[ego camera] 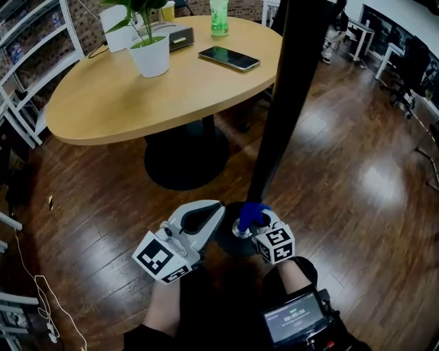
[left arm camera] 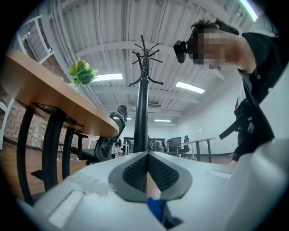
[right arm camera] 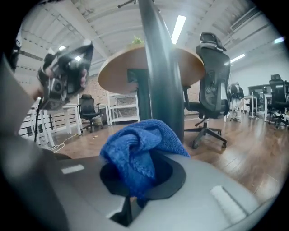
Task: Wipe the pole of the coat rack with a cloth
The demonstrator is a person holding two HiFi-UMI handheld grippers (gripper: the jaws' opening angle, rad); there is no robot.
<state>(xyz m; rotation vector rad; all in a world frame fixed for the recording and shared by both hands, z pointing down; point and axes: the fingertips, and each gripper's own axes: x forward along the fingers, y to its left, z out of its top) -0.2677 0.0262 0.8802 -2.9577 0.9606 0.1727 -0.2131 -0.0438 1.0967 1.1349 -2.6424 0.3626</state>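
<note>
Low over the wooden floor [ego camera: 357, 206], the right gripper [ego camera: 251, 223] clamps a blue cloth [right arm camera: 140, 151] against the coat rack pole [ego camera: 287, 96], the left gripper [left arm camera: 147, 159] shut empty.

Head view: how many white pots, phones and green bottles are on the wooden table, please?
White pots: 2
Phones: 1
Green bottles: 1
Total: 4

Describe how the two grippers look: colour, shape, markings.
Both the left gripper and the right gripper have smooth light-grey shells tapering to dark ribbed pads. Each carries a cube with black-and-white square markers. A small dark device with a lit screen sits by the right forearm.
</note>
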